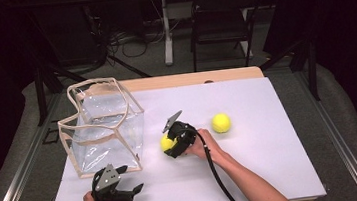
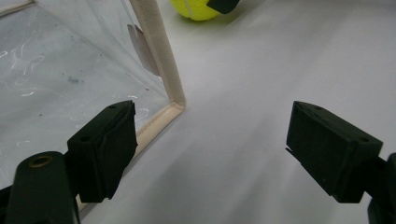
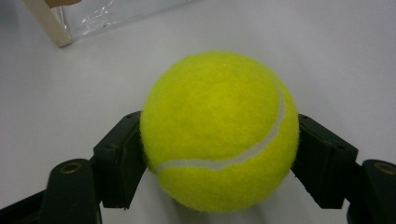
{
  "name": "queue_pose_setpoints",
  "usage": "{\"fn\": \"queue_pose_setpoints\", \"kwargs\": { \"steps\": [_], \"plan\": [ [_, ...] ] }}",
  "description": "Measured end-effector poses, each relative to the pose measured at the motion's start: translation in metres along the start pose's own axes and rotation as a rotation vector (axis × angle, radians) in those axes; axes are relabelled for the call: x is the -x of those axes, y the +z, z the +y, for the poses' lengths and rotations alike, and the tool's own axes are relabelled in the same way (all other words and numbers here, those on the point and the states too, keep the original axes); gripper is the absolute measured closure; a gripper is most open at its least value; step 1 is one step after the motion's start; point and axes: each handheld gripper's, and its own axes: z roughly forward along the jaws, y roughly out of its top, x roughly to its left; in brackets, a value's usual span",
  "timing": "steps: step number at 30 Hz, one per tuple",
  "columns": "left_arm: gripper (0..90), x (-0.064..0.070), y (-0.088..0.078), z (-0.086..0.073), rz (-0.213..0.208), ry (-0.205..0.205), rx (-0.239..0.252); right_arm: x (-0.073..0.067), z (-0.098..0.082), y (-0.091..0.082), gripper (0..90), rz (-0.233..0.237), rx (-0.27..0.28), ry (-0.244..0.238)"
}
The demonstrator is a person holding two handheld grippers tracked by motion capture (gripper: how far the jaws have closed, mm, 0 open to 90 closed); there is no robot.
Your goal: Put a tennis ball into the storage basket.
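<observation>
A yellow tennis ball (image 3: pixel 219 130) sits on the white table between the two black jaws of my right gripper (image 1: pixel 171 145), and both pads press on its sides. In the high view this ball (image 1: pixel 166 143) lies just right of the clear bag. A second tennis ball (image 1: pixel 221 122) rests farther right. A clear plastic bag with beige trim (image 1: pixel 103 126) stands open at the left. My left gripper (image 1: pixel 131 191) lies low near the table's front edge, jaws wide apart with nothing between them, beside the bag's front corner (image 2: pixel 176 105).
The white sheet (image 1: pixel 263 162) covers a wooden table whose back edge (image 1: pixel 189 79) shows. A dark chair (image 1: pixel 218 21) and a table leg (image 1: pixel 166 31) stand on the floor behind. Metal rails run along both sides.
</observation>
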Motion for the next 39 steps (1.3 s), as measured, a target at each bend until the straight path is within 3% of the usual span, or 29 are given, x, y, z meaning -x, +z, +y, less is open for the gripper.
{"fn": "queue_pose_setpoints", "kwargs": {
  "steps": [39],
  "plan": [
    [16.2, 0.000, -0.001, 0.000, 0.004, 0.003, 0.004, 0.002, 0.013, -0.018, 26.3, -0.017, -0.052, -0.043]
  ]
}}
